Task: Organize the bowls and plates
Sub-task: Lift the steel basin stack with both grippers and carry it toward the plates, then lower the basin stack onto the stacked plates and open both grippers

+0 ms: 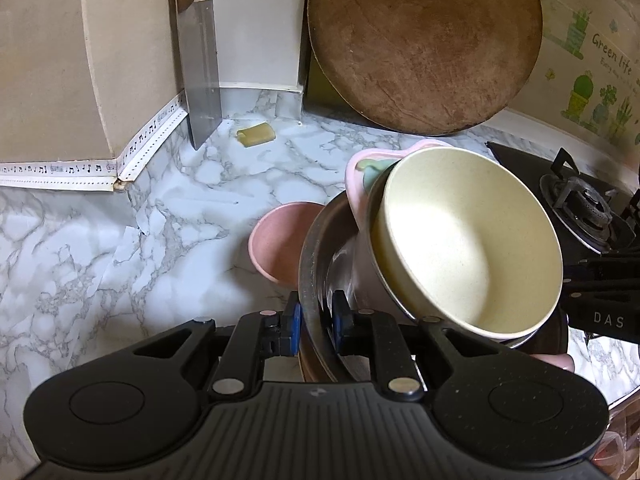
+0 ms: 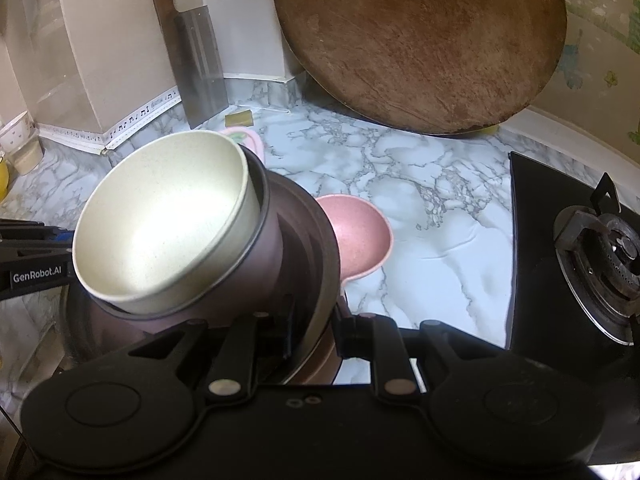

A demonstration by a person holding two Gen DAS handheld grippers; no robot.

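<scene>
Steel rim [image 1: 310, 264] seemingly between left tool [image 1: 316, 314] pads

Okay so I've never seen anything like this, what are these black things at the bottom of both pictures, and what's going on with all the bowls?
Those black things are hand-held grippers, one in each of a person's hands, each with a camera looking along its two fingers. One picture comes from the left gripper, the other from the right gripper. Both are clamped on opposite sides of the rim of a metal basin, lifting it tilted. Nested inside is a smaller metal bowl holding a cream bowl. On the marble counter sit a pink bowl and a pink plate, partly hidden. A cleaver and a round wooden board lean at the back; a gas stove is to the right.
</scene>
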